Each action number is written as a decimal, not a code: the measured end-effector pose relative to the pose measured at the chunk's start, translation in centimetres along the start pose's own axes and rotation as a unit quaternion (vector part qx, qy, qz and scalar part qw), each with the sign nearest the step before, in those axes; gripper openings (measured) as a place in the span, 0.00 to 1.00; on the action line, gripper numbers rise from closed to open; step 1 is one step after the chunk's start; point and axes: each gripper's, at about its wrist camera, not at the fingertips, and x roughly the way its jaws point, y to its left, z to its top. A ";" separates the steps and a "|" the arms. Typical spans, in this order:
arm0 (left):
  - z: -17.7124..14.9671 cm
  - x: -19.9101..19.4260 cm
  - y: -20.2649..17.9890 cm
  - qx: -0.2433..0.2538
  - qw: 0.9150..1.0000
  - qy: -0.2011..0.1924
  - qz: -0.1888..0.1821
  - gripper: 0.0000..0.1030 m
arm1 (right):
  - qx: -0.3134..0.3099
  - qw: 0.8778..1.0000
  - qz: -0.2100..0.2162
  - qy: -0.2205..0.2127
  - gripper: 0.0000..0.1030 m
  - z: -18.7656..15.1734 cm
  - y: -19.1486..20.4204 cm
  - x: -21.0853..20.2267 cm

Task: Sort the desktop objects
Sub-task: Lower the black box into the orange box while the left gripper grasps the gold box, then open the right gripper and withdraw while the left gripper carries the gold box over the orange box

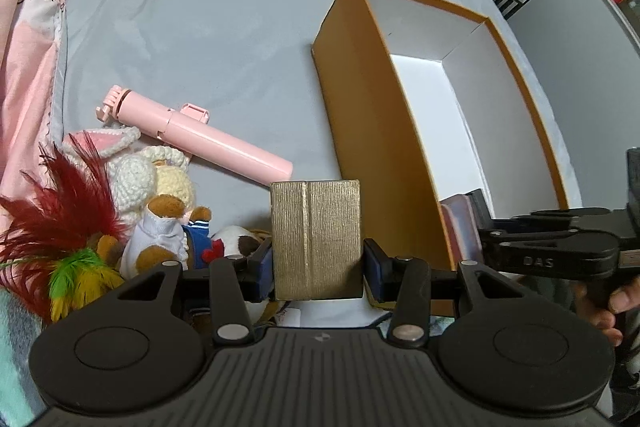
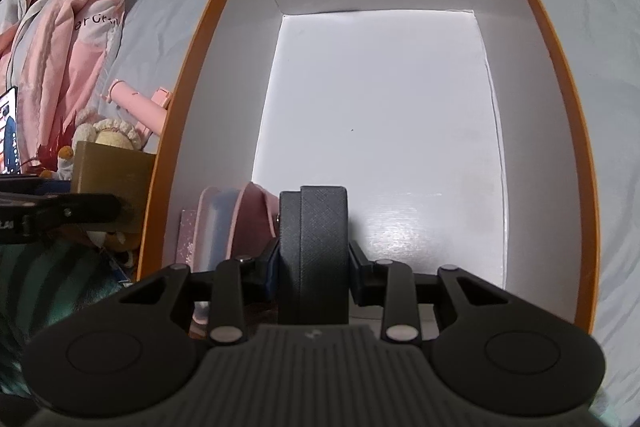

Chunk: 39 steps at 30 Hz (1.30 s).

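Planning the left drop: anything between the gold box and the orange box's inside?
Only the orange box's own near side wall, which rises between them. The left gripper holds the gold box outside that wall, so it must clear the rim. Inside, the right gripper holds a dark case beside a pink item; the far floor is bare.

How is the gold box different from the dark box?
The gold box is shiny with ribbed stripes; the dark box is matte grey-black with a fine weave. The gold box is outside the orange box, in the left tongs; the dark box is over its inside, in the right tongs. Both are small blocks, gripped.
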 end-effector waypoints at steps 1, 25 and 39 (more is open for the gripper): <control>-0.1 0.8 0.3 0.000 1.000 -0.001 -0.001 0.50 | -0.001 1.000 -0.002 0.000 0.34 0.0 0.0 0.0; 0.4 -1.6 -2.9 0.006 0.999 -0.027 -0.041 0.50 | 0.074 0.994 0.079 0.000 0.25 -1.1 -2.5 -1.6; 3.0 -2.0 -11.4 0.092 0.991 -0.030 -0.091 0.50 | -0.077 0.992 -0.012 -0.096 0.45 -2.4 -0.9 -8.3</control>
